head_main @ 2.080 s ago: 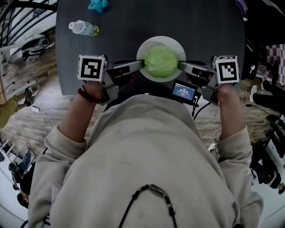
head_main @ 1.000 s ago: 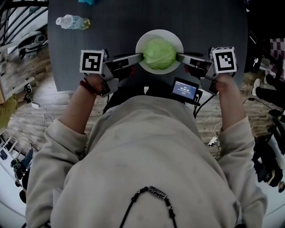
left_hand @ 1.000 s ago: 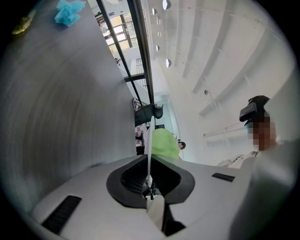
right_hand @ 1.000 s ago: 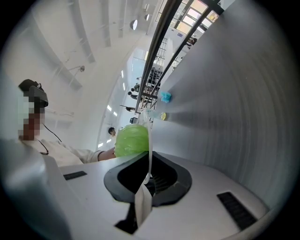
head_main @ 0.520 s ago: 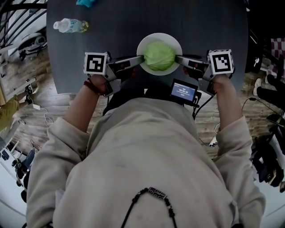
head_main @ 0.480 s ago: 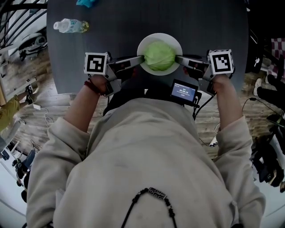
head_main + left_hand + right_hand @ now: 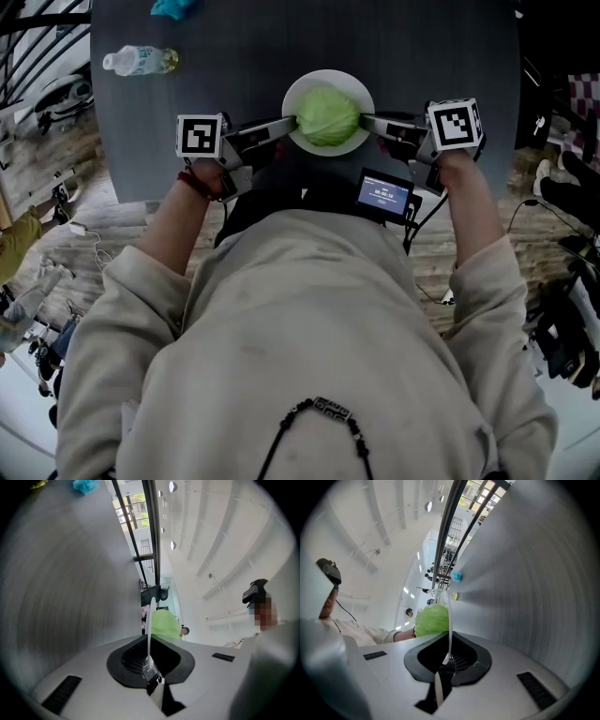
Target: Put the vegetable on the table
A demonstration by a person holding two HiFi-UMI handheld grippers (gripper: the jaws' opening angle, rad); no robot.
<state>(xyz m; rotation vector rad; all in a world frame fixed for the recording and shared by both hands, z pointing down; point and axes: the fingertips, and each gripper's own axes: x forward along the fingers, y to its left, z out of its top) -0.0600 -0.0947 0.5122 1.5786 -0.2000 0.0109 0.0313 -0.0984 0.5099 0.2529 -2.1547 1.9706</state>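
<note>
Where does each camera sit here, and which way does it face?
Head view: on the person's head, facing down at the table, plate and cabbage; chest, forearms, left gripper and right gripper show.
Left gripper view: on the left gripper, facing along its jaws, shut on the plate rim; only those jaws show.
Right gripper view: likewise on the right gripper, from the opposite side.
Both gripper views share the plate edge and cabbage.

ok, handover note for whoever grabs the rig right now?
Left tool: shut on the plate's left rim.
Right tool: shut on its right rim.
Cabbage sits on the plate, above the table's near edge.
Done: both grips set, plate at the table.
Left: can't tell whether it rests on the table; set it down, then open both tools.
</note>
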